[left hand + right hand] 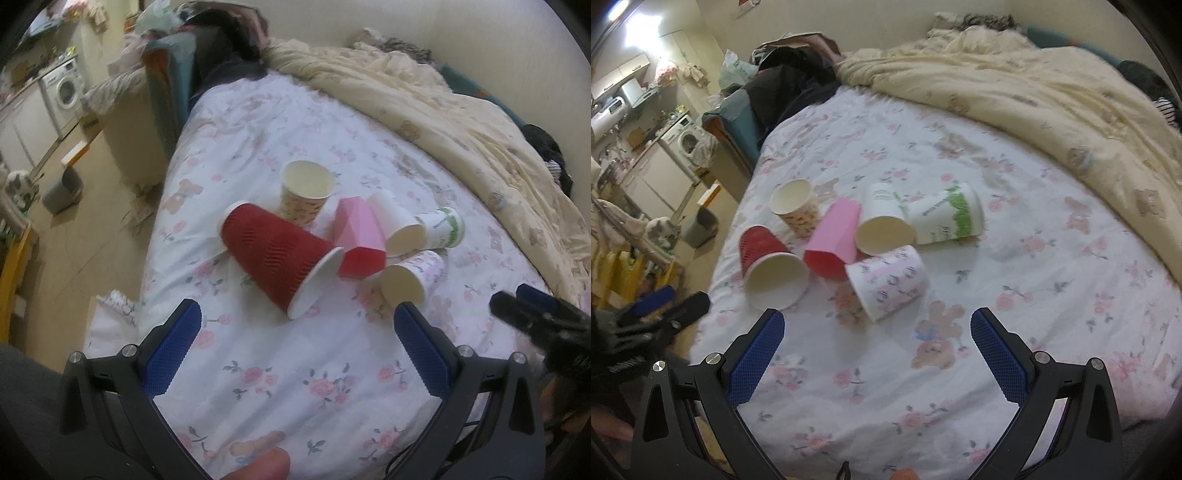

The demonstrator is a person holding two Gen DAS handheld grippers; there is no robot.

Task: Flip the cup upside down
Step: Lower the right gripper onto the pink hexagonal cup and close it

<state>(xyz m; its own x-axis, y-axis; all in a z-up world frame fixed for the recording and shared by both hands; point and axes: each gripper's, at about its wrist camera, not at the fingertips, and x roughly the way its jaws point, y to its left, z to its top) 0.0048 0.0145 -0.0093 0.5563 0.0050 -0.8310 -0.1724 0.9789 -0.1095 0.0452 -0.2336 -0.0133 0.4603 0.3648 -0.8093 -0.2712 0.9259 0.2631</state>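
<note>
Several cups lie clustered on the floral bedsheet [288,376]. A red ribbed cup [275,254] [768,264] lies on its side. A patterned cup [304,192] [796,208] stands upright, mouth up. A pink faceted cup [358,240] [833,238], a plain white cup [397,223] [884,221], a green-printed cup [443,227] [947,214] and a floral-print cup [412,275] [890,284] lie on their sides. My left gripper [295,321] is open and empty, short of the red cup. My right gripper [877,328] is open and empty, just before the floral-print cup.
A cream quilt [1015,81] is bunched along the far and right side of the bed. Dark clothes [790,81] are piled at the far left corner. The bed edge drops to the floor on the left, with a grey bin [62,192] and a washing machine [64,90].
</note>
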